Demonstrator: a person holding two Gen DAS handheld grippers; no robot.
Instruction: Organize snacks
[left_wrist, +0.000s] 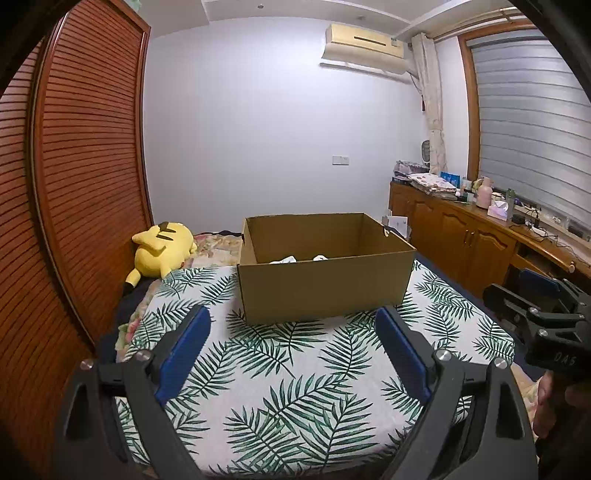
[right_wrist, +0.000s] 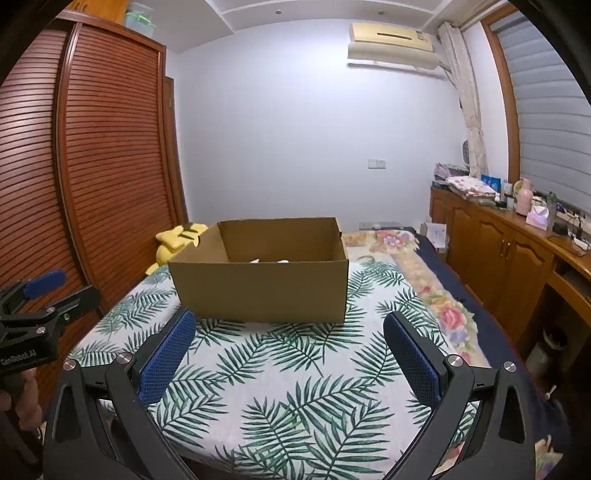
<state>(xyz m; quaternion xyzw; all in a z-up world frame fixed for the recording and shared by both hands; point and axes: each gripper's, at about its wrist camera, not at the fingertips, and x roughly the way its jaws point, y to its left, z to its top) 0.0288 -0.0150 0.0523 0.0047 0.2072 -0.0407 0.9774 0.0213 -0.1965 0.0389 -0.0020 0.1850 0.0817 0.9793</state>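
The open brown cardboard box (left_wrist: 325, 284) stands ahead of both grippers on a leaf-print cloth (left_wrist: 295, 387), with white items barely visible inside. The left gripper (left_wrist: 293, 325) and right gripper (right_wrist: 290, 328) are spread wide, empty, with ribbed blue pads.

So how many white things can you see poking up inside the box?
2: one left of middle, one right of it, both behind the box front wall; more may be hidden.

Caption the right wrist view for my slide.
Open right gripper faces an open cardboard box on a palm-leaf cloth, left gripper alongside.
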